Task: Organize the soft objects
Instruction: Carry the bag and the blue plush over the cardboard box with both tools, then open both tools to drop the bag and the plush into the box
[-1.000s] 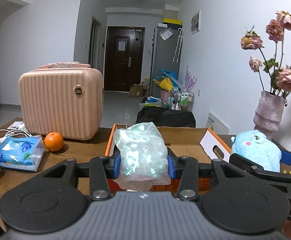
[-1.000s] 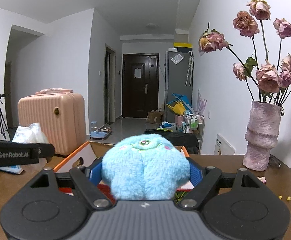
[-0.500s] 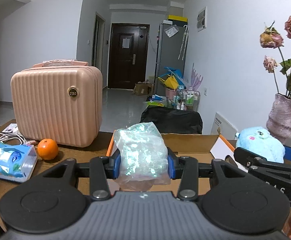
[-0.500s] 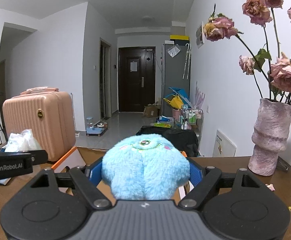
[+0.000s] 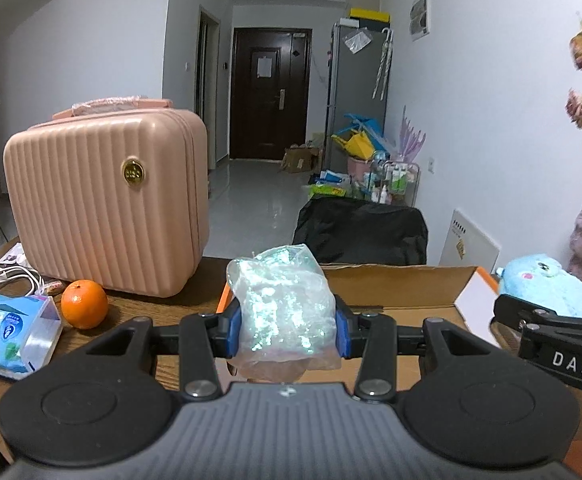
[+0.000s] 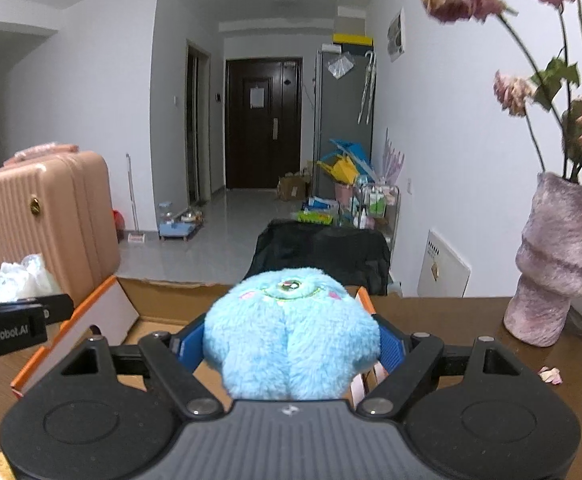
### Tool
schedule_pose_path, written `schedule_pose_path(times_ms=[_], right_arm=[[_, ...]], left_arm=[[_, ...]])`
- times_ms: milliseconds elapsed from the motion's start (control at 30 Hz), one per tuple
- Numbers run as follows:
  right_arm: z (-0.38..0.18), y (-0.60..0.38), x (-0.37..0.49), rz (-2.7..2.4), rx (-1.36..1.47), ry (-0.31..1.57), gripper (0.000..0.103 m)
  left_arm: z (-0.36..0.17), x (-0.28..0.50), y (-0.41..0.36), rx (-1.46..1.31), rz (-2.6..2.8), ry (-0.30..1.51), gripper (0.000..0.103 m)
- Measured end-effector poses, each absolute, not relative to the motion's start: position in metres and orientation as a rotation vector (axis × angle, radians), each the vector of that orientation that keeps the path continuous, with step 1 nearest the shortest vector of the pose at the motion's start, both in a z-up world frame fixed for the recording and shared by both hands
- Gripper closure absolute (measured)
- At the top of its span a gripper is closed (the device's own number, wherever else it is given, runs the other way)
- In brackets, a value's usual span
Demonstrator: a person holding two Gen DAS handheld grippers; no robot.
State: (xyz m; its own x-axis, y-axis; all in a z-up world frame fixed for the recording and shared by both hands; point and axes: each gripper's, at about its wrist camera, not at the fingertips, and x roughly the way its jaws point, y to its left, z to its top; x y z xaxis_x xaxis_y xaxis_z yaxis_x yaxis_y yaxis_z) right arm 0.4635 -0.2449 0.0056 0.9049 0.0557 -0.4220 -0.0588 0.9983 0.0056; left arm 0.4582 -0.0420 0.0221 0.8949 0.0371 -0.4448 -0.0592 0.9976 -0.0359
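Now, from the left wrist view, the left claw (image 5: 289,320) pinches a crinkly clear plastic bag of pale, iridescent stuffing (image 5: 285,306) between its blue pads, the bag bulging above and below them. Compared with a second ago the open brown cardboard box with orange edging (image 5: 391,284) sits closer and more squarely ahead, and the ribbed pink hard-shell suitcase (image 5: 107,208) looms larger on the left, so this claw has travelled toward the box while its grip looks unchanged. A round orange fruit (image 5: 84,304) and a blue tissue pack (image 5: 9,332) lie on the brown wooden tabletop (image 5: 195,292) to the left. At the right edge the right claw carries the fluffy light-blue plush toy (image 5: 543,284) beside the box's far flap.

From the right wrist view, the right claw (image 6: 291,344) squeezes that plush toy (image 6: 291,332) at its sides, jaws set wide around its soft body. The box (image 6: 147,304) now lies directly below and in front, nearer than it was, and the furry mauve vase of dried pink roses (image 6: 555,268) has slid toward the right edge. Whether the box already holds anything I cannot tell; its floor is mostly hidden. Both soft things look nearly over the box, so lowering and releasing seems the likely next step.
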Motion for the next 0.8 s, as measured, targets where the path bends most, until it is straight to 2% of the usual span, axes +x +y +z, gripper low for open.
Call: schedule_pose_path(times_ms=[700, 800], right_arm=[[-0.042, -0.244, 0.49, 0.081, 0.029, 0.482, 0.021], [-0.041, -0.244, 0.49, 0.082, 0.031, 0.484, 0.018]], left_arm=[[-0.02, 0.493, -0.047, -0.007, 0.064, 0.542, 0.059], [-0.02, 0.494, -0.046, -0.011, 0.064, 0.544, 0.056]])
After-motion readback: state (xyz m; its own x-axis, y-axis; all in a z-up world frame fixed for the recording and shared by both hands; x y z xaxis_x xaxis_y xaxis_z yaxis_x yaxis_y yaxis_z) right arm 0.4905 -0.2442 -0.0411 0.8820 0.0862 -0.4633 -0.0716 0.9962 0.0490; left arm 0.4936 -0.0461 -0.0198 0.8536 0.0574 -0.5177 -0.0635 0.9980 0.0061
